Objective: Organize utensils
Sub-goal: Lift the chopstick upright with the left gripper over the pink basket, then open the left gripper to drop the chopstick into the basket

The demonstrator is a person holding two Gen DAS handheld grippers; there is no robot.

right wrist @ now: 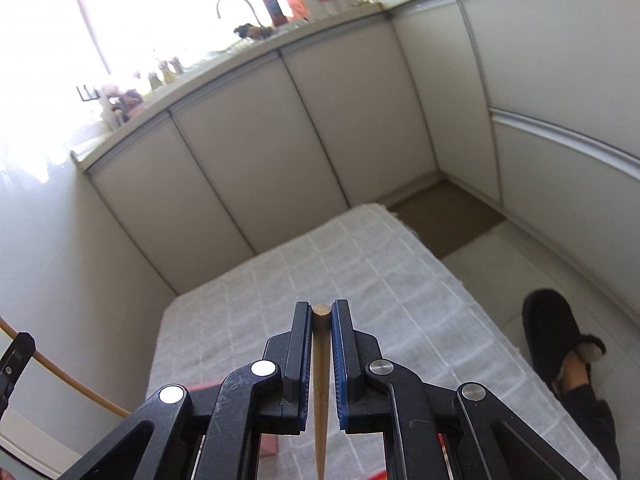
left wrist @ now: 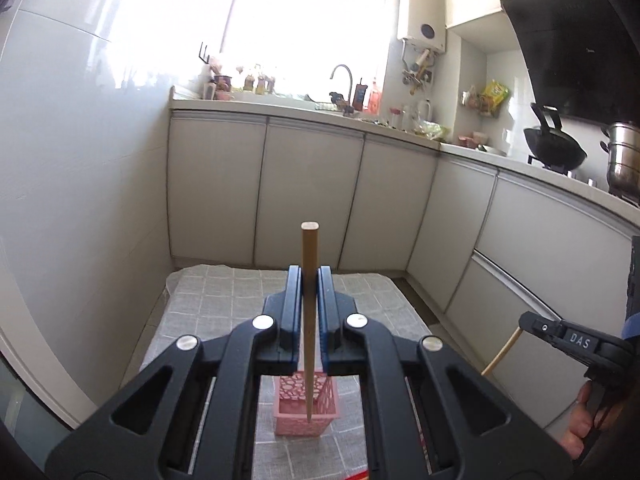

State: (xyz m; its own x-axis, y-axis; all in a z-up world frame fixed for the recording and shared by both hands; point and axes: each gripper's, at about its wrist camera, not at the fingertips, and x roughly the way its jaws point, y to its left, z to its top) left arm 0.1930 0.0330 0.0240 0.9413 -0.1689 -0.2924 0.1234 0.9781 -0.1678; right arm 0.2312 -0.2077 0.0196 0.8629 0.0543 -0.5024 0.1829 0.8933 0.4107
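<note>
My left gripper (left wrist: 309,270) is shut on a wooden chopstick (left wrist: 310,248) that stands upright between the pads, blunt end up. Its thin tip hangs in line with a pink openwork basket (left wrist: 292,400) on the grey checked tablecloth (left wrist: 224,304); I cannot tell whether it is inside. My right gripper (right wrist: 321,305) is shut on a second chopstick (right wrist: 320,400), blunt end at the fingertips. The left wrist view shows the right gripper (left wrist: 524,322) at the right edge with its chopstick (left wrist: 502,354) slanting down. The left gripper (right wrist: 18,350) and its chopstick (right wrist: 68,380) show at the left of the right wrist view.
White cabinets (left wrist: 312,192) close in the table's far end and right side. The counter holds a faucet (left wrist: 344,76), a black wok (left wrist: 554,152) and a steel pot (left wrist: 624,156). A foot in a black slipper (right wrist: 556,328) stands right of the table. A red strip (right wrist: 376,474) shows at the bottom.
</note>
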